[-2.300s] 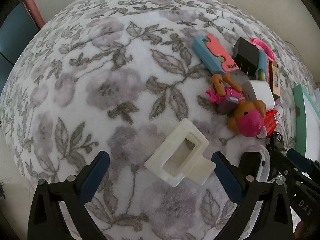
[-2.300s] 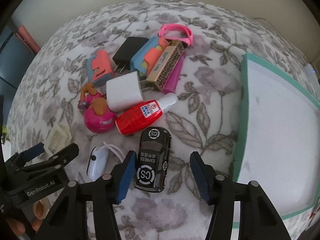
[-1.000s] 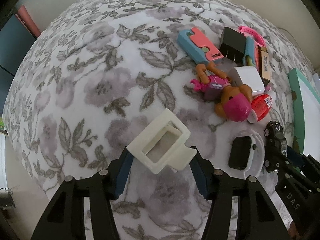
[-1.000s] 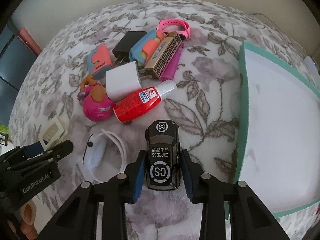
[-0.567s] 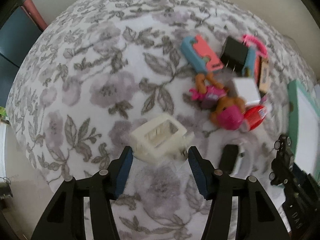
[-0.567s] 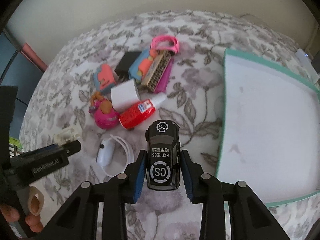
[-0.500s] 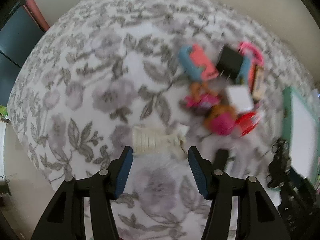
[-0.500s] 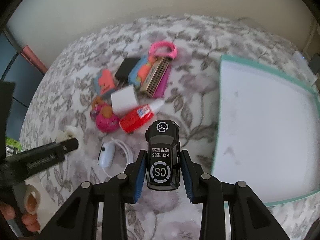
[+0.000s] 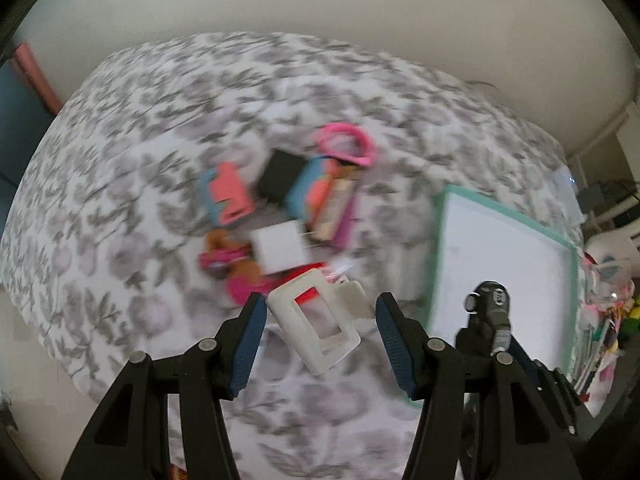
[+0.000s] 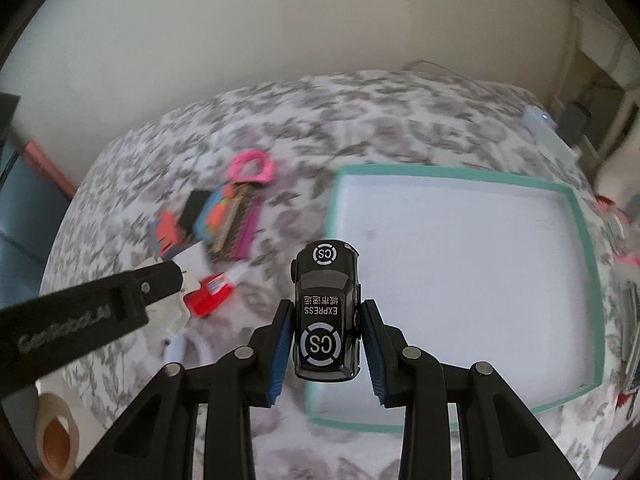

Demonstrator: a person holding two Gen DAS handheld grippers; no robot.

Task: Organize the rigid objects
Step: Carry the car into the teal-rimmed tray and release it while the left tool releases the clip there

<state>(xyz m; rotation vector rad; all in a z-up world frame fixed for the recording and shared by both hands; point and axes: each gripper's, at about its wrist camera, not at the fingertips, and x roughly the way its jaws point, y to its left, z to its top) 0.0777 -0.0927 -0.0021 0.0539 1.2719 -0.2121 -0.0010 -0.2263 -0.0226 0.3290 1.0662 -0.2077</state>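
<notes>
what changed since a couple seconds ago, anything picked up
Both tongs closed and lifted: the left tongs took the cream frame, the right tongs the black toy car, now raised toward the teal tray. The pile of items on the floral cloth stayed put.

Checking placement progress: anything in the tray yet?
No. In the right wrist view the tray shows only a bare white floor, and the car is clamped in the right gripper above its near edge.
</notes>
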